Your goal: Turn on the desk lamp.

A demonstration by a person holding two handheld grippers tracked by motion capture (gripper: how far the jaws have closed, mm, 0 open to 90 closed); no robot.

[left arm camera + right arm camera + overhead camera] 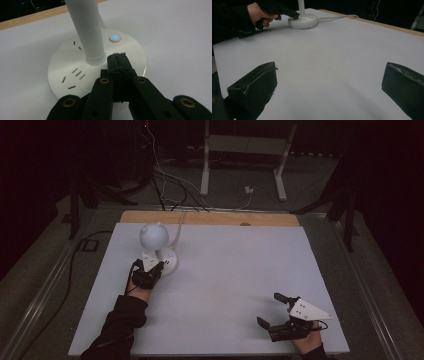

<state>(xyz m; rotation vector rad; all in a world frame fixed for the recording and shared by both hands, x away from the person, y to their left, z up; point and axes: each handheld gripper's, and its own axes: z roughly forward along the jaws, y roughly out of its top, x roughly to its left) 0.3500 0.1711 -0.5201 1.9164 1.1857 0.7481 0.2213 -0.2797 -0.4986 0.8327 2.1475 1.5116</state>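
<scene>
Lamp base (pixel 75 65), left of frame: the closed, empty left hand-held gripper (pixel 119 61) rests near its lit power button (pixel 114 38); pressing it looks next.

1. One white desk lamp (pixel 159 247) with a round base and a globe head.
2. One lit blue power button (pixel 114 38) on its base.
3. Two grippers: the left gripper (pixel 150 268) and the right gripper (pixel 272 310).
4. One worktop (pixel 235 270), covered white.
5. One white lamp cord (pixel 337 17).
</scene>
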